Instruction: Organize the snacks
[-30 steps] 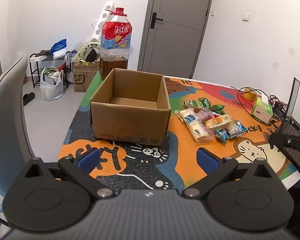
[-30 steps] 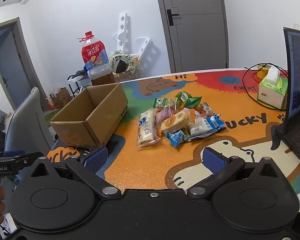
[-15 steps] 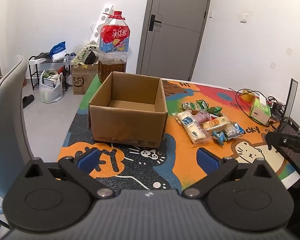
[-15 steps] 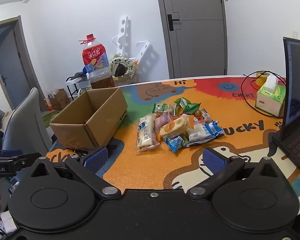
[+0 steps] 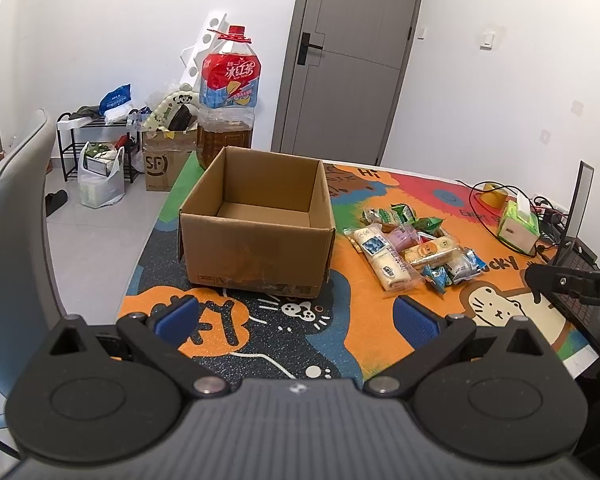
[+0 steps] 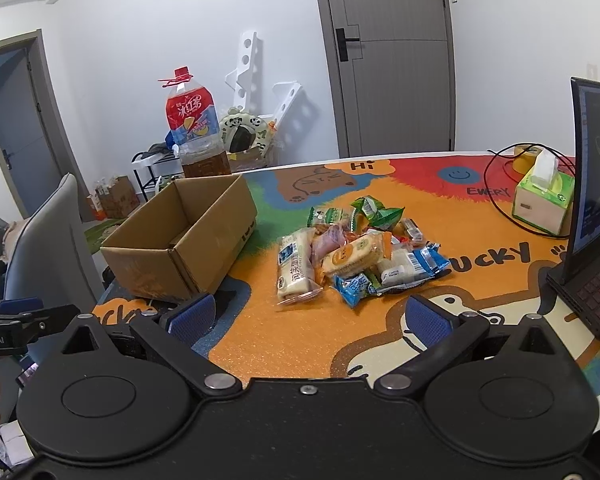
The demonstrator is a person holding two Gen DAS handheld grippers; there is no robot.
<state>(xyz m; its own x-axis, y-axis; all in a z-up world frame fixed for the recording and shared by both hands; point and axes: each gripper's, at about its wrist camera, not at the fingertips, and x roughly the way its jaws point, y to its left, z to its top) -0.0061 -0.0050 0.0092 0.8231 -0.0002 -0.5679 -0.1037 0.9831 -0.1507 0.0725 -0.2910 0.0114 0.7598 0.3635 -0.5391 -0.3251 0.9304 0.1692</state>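
Blue-padded hand-held gripper (image 6: 306,318) wide apart, empty

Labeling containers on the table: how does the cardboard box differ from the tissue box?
The cardboard box is plain brown; the tissue box is green and white. The cardboard box is clearly larger. The cardboard box stands open-topped with nothing visible inside; the tissue box is closed, a tissue sticking up from its top. The cardboard box sits left of the snack pile, the tissue box right, beside the laptop. Both rest upright on the mat.
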